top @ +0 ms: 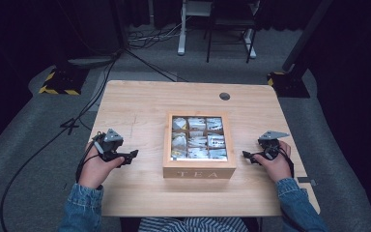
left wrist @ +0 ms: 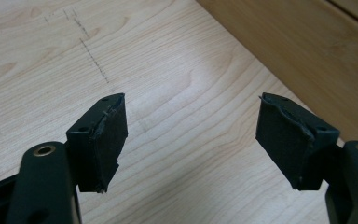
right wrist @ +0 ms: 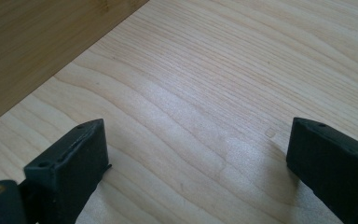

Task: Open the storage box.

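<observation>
A wooden tea box [top: 199,166] marked TEA stands shut at the table's middle, with several tea bags visible through its glass lid [top: 197,137]. My left gripper [top: 131,155] rests on the table left of the box, pointing toward it, jaws open and empty. In the left gripper view the left gripper [left wrist: 191,135] frames bare tabletop, with the box wall [left wrist: 307,51] at upper right. My right gripper [top: 247,155] lies right of the box, aimed at it, also open with nothing held. The right gripper [right wrist: 198,154] shows wood grain between its jaws and the box side [right wrist: 32,42] at upper left.
The light wooden table [top: 140,104] has a round cable hole [top: 224,96] at the back right. Dark cables [top: 53,140] trail off the left side to the floor. Stand bases and a chair frame [top: 229,29] sit beyond the table's far edge.
</observation>
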The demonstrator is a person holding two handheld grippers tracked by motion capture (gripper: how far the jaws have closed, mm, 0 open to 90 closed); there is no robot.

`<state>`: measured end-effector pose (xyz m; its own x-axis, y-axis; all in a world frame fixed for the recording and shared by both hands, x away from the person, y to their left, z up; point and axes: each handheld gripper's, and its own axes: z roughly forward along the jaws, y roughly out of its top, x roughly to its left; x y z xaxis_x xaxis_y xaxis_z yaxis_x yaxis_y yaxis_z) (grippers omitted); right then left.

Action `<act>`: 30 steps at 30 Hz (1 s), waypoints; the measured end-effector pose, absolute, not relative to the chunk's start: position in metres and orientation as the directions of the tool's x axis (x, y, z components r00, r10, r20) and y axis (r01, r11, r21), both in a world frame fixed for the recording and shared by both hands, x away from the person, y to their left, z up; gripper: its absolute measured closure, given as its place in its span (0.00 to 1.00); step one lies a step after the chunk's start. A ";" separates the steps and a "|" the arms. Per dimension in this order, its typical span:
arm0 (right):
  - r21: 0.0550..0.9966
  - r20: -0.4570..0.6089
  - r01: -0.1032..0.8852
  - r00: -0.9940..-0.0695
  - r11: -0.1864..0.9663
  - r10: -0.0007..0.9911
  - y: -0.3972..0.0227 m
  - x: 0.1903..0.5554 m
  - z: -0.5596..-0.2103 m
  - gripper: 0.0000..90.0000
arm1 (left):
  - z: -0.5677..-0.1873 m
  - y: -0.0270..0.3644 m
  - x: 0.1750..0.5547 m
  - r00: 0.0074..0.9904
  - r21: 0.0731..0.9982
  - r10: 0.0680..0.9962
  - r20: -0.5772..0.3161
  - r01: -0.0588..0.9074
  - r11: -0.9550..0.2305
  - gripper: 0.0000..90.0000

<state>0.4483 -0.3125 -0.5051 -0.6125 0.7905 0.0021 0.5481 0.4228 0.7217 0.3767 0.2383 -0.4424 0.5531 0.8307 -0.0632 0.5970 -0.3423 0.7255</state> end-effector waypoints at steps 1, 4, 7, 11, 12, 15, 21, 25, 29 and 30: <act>0.722 0.002 0.548 -0.612 0.423 0.790 -0.313 0.448 -0.505 0.06 | -0.440 0.237 0.375 0.555 0.733 0.829 -0.067 0.591 -0.337 0.31; 0.722 0.002 0.548 -0.613 0.423 0.790 -0.313 0.448 -0.505 0.06 | -0.433 0.230 0.370 0.569 0.743 0.819 -0.078 0.581 -0.333 0.31; 0.722 0.002 0.548 -0.613 0.423 0.790 -0.313 0.448 -0.505 0.06 | -0.427 0.223 0.366 0.590 0.750 0.803 -0.086 0.569 -0.337 0.31; 0.722 0.002 0.548 -0.613 0.423 0.790 -0.313 0.448 -0.505 0.06 | -0.422 0.211 0.360 0.615 0.756 0.783 -0.093 0.556 -0.346 0.31; 0.722 0.002 0.548 -0.612 0.423 0.790 -0.313 0.448 -0.505 0.06 | -0.420 0.208 0.359 0.625 0.758 0.776 -0.087 0.547 -0.356 0.31; 0.722 0.002 0.548 -0.613 0.423 0.790 -0.313 0.448 -0.505 0.06 | -0.417 0.196 0.355 0.650 0.766 0.754 -0.096 0.532 -0.361 0.31; 0.722 0.002 0.548 -0.612 0.422 0.790 -0.313 0.448 -0.505 0.06 | -0.415 0.174 0.347 0.711 0.766 0.693 -0.116 0.509 -0.393 0.30; 0.722 0.002 0.548 -0.613 0.423 0.790 -0.313 0.448 -0.505 0.06 | -0.416 0.162 0.344 0.736 0.766 0.669 -0.103 0.488 -0.419 0.29; 0.722 0.002 0.548 -0.613 0.423 0.790 -0.313 0.448 -0.505 0.06 | -0.419 0.154 0.342 0.741 0.760 0.663 -0.100 0.487 -0.429 0.27; 0.722 0.002 0.547 -0.613 0.423 0.790 -0.313 0.448 -0.505 0.06 | -0.420 0.152 0.342 0.743 0.758 0.662 -0.102 0.489 -0.432 0.25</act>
